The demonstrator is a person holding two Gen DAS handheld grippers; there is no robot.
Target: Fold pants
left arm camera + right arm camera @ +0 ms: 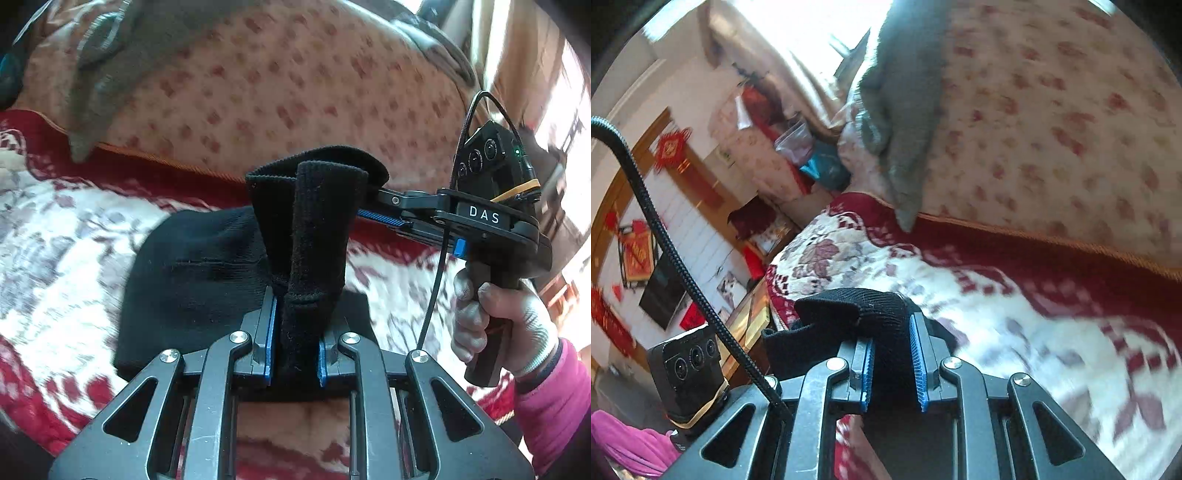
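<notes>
Pants (pixel 236 280), black knit, hang over the floral bedspread (pixel 55 240), pinched by both the left gripper (pixel 295 332) and right gripper (pixel 892 354); thick bunched fabric could slip out and wreck the fold.

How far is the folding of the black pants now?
Done: part of the black pants lies flat on the bedspread. In hand: the left gripper and the right gripper each pinch the raised ribbed end. Left: laying that end down and finishing the fold.

You get blown-out daylight far beyond the jaws, motion-smeared red-and-white floral bedspread (pixel 1015 317) beside them, fisheye-bent dark corners.
</notes>
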